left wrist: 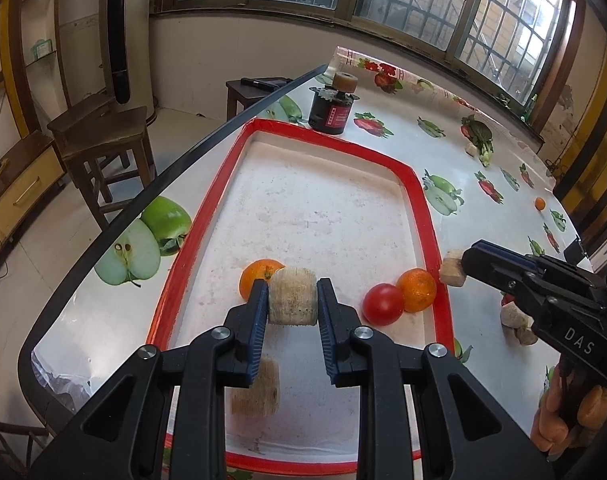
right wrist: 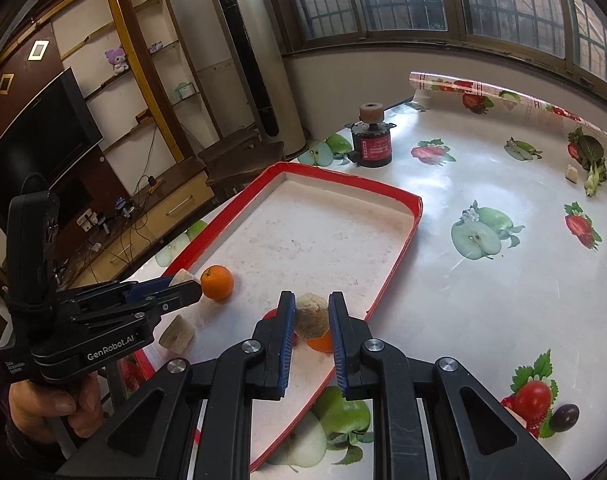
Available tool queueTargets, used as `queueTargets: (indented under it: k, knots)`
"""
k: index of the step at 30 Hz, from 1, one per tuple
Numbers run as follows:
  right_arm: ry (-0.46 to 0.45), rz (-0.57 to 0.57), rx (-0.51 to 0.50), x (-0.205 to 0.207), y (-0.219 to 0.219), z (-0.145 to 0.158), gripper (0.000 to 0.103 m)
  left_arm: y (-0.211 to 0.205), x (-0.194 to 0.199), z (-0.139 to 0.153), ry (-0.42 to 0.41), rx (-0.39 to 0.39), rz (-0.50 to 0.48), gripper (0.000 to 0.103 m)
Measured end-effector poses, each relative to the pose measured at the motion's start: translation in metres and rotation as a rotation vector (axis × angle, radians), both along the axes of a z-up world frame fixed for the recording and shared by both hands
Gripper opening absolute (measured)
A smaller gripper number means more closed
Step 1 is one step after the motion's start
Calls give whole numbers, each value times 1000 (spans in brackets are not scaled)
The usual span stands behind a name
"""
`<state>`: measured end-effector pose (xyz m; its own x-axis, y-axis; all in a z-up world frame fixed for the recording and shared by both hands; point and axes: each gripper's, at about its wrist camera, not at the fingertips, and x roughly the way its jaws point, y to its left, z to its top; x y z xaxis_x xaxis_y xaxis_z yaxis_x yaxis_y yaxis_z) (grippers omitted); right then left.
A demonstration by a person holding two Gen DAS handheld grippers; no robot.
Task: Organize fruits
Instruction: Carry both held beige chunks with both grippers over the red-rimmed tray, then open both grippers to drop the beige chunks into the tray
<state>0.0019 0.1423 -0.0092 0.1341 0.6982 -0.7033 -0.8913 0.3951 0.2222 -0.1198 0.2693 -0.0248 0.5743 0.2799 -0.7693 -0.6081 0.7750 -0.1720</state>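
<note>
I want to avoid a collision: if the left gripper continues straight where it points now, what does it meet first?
Probably the orange just beyond the beige block that the left gripper holds, inside the red-rimmed tray; depth is unclear.

The left gripper (left wrist: pixel 293 300) angles down, its 2 blue-padded fingers (left wrist: pixel 258 312) clamped on a held piece. The right gripper (right wrist: pixel 311 318) tilts down likewise, jaws pinched on another piece. A hand (right wrist: pixel 49 408) wraps the left gripper's handle from below.

Both wrist cameras look steeply down, close over the shared red-rimmed tray (left wrist: pixel 419 200) (right wrist: pixel 395 196).
</note>
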Motion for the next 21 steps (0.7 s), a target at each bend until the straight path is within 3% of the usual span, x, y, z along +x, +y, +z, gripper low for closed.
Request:
queueTargets:
  k: [7, 21]
  knots:
    - [26, -8, -15, 16, 23, -13, 17, 16, 24, -2, 30, 12, 4, 22]
    - [59, 35, -71, 27, 54, -42, 17, 40, 46, -30, 135, -34, 30, 22]
